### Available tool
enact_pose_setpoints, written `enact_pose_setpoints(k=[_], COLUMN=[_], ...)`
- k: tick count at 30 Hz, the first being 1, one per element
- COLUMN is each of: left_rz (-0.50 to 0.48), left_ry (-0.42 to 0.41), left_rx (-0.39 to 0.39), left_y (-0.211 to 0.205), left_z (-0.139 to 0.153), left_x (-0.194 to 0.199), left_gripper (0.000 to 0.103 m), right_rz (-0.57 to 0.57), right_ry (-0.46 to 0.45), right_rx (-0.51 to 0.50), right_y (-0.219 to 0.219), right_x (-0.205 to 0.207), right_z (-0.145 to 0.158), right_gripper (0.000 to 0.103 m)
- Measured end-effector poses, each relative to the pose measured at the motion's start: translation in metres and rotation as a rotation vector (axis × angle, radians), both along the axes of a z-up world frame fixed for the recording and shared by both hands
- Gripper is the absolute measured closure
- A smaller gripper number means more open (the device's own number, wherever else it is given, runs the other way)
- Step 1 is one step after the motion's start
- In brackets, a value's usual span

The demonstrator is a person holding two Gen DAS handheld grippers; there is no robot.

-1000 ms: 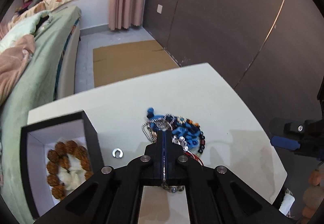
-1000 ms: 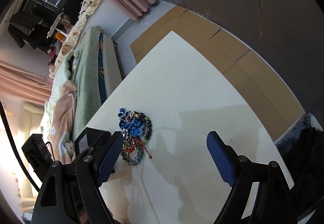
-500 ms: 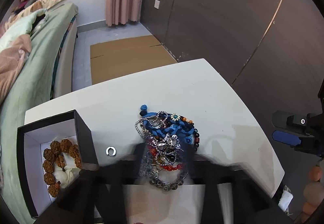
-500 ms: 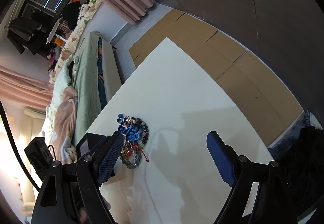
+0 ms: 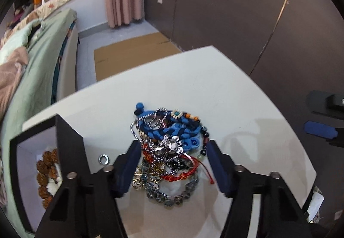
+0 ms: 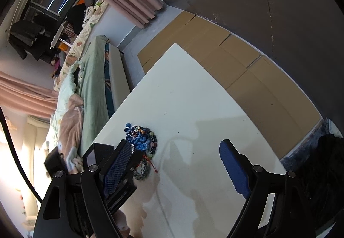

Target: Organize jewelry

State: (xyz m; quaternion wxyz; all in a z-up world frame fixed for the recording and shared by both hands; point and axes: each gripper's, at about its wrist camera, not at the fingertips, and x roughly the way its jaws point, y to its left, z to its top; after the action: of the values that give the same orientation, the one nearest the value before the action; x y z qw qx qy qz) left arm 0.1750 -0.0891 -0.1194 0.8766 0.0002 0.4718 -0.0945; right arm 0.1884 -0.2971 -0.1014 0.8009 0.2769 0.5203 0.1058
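My left tongs (image 5: 172, 165), jaws just narrowing, straddle the bracelet pile (image 5: 169, 152) without gripping; my right tongs (image 6: 176, 167) gape over bare bench (image 6: 193, 98). No legible writing.

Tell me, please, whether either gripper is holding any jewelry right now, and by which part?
Nothing is held. The left gripper has just been closing, astride the jewelry pile without its pads pressing it; the right gripper is open over the bare table.

Tangled jewelry pile (image 5: 169, 149) (blue braid on top) beside black box (image 5: 64, 152).
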Motion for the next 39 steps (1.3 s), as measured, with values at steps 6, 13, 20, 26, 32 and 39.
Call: enact_pose_setpoints(k=[6, 13, 20, 26, 32, 39], left_rz=[0.001, 0.034, 0.059, 0.074, 0.097, 0.118], left_ry=[-0.025, -0.051, -0.085, -0.119, -0.18, -0.243], left_rx=[0.02, -0.083, -0.154, -0.209, -0.26, -0.302], left_y=[0.003, 0.028, 0.05, 0.066, 0.082, 0.098], left_z=[-0.002, 0.017, 0.036, 0.054, 0.078, 0.099], left_x=[0.002, -0.005, -0.014, -0.025, -0.04, -0.056], left_gripper=[0.064, 0.082, 0.083, 0.083, 0.083, 0.083], right_rz=[0.031, 0.063, 0.122, 0.176, 0.213, 0.213], right_ry=[0.004, 0.016, 0.04, 0.061, 0.081, 0.086], right_rx=[-0.017, -0.017, 0.003, 0.023, 0.025, 0.032], right_y=[0.012, 0.023, 0.047, 0.071, 0.092, 0.103], right_x=[0.001, 0.0, 0.003, 0.003, 0.002, 0.007], right_z=[-0.003, -0.009, -0.017, -0.025, -0.033, -0.04], right_gripper=[0.017, 0.017, 0.027, 0.041, 0.057, 0.065])
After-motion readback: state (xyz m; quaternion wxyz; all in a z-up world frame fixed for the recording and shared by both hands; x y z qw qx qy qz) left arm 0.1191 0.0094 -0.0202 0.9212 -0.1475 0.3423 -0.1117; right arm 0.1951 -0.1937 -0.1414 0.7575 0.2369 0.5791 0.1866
